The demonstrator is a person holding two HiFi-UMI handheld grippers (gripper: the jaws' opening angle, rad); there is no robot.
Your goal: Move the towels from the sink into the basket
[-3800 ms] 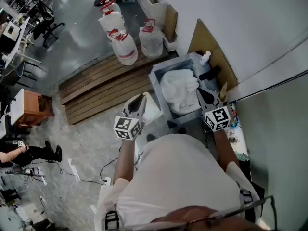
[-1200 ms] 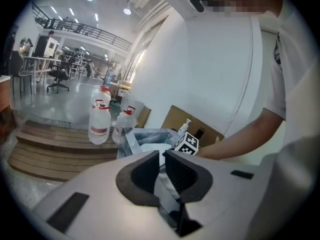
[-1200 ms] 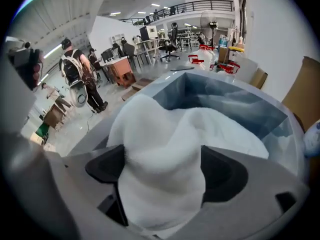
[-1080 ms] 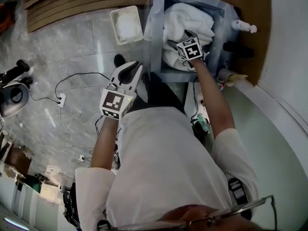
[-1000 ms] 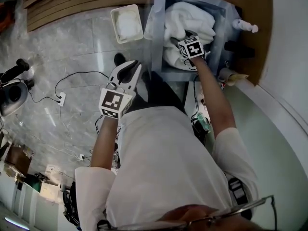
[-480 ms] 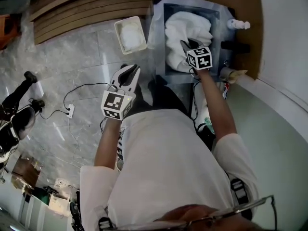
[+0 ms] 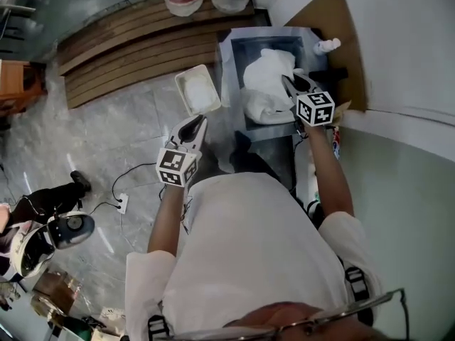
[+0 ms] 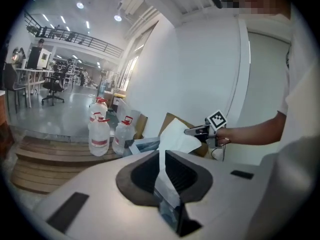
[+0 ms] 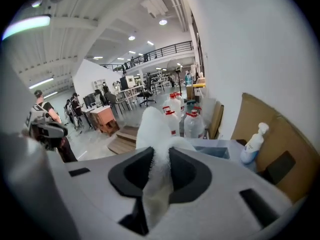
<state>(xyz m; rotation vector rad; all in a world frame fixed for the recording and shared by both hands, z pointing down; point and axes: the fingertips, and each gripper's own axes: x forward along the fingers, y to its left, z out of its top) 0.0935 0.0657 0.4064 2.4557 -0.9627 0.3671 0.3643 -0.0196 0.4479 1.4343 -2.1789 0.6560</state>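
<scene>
Sink (image 7: 231, 55): against the wall, with white cloth heaped inside.
Basket (image 7: 179, 84): on the floor just beside the sink's left side and lower than the held towel (so the carry looks to run leftward and down).
Towel (image 7: 264, 84): white, fluffy and bunched. It hangs downward from the jaws, its tail in the sink.
Right gripper (image 7: 290, 82): its jaws have just been closing and are clamped on the towel.
Left gripper (image 7: 193, 125): nearer the basket, jaws all but together, empty.
</scene>
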